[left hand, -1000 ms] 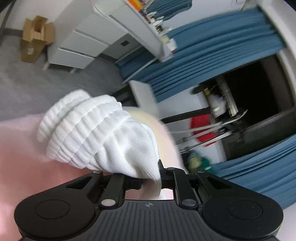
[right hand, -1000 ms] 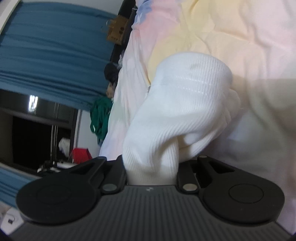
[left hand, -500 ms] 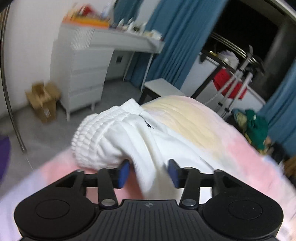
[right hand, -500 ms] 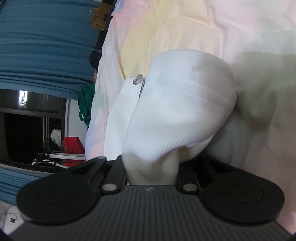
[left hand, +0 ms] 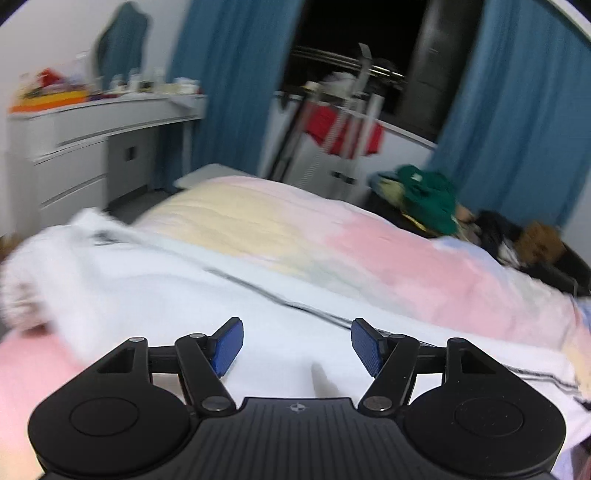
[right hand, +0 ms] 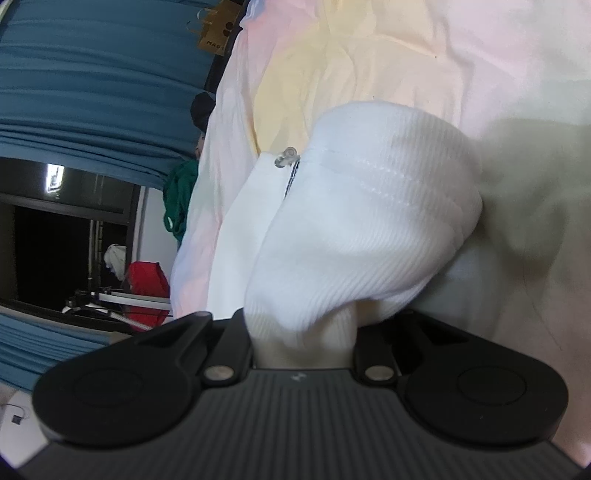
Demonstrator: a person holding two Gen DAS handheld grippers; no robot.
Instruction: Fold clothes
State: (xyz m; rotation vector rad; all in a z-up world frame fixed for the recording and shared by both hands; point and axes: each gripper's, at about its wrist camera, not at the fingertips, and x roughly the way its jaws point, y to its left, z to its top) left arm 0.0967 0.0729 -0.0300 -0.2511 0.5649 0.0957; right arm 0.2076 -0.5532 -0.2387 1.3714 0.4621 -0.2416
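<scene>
A white zip-up garment (left hand: pixel 155 280) with a dark zipper line lies spread across the pastel bed cover (left hand: pixel 424 258). My left gripper (left hand: pixel 297 345) hovers just above it, open, blue pads wide apart with nothing between them. In the right wrist view, the ribbed white hem (right hand: pixel 373 236) of the same garment bulges up in front of the camera, and my right gripper (right hand: pixel 303 339) is shut on that fabric, fingertips buried in it. A clear zipper pull (right hand: pixel 285 158) shows at the hem's edge.
A white dresser (left hand: pixel 74 147) stands left of the bed. Blue curtains (left hand: pixel 509 110), a drying rack with a red cloth (left hand: pixel 347 129) and a pile of green clothing (left hand: pixel 428 195) lie beyond the bed's far side. A cardboard tag (right hand: pixel 218 35) hangs near the curtain.
My left gripper let go of the white garment, opened wide and swung level; the cloth dropped flat onto the bed. The right gripper kept its hold on the hem and moved closer to the bed.
</scene>
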